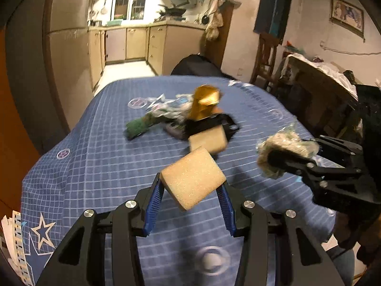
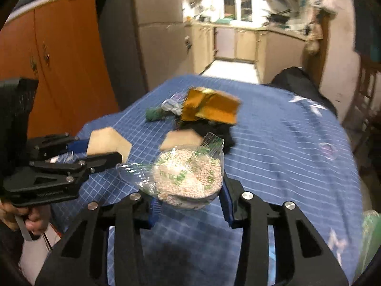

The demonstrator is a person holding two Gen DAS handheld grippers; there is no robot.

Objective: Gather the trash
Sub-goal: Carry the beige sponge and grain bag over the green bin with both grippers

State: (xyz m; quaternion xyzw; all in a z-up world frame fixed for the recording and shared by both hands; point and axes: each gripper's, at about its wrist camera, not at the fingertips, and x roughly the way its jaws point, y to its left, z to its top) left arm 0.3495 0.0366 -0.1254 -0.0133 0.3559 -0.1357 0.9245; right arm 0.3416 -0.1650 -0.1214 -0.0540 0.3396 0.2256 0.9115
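A: What did the left gripper (image 1: 193,188) hold?

B: Its jaws were clamped on a tan sponge block (image 1: 192,177), raised clear of the blue checked tablecloth (image 1: 114,157).

A: And the right gripper (image 2: 189,197)?

B: Its jaws were grasping a clear plastic packet of pale granules (image 2: 188,176), also off the cloth.

A: Where was the remaining trash?

B: Mid-table. A second sponge block (image 1: 208,140) lay beside a black item (image 1: 207,122), with a gold wrapper (image 1: 206,101) on top. A green bundle (image 1: 140,125) and crumpled clear film (image 1: 171,108) lay to the left; blur probably hid further pieces.
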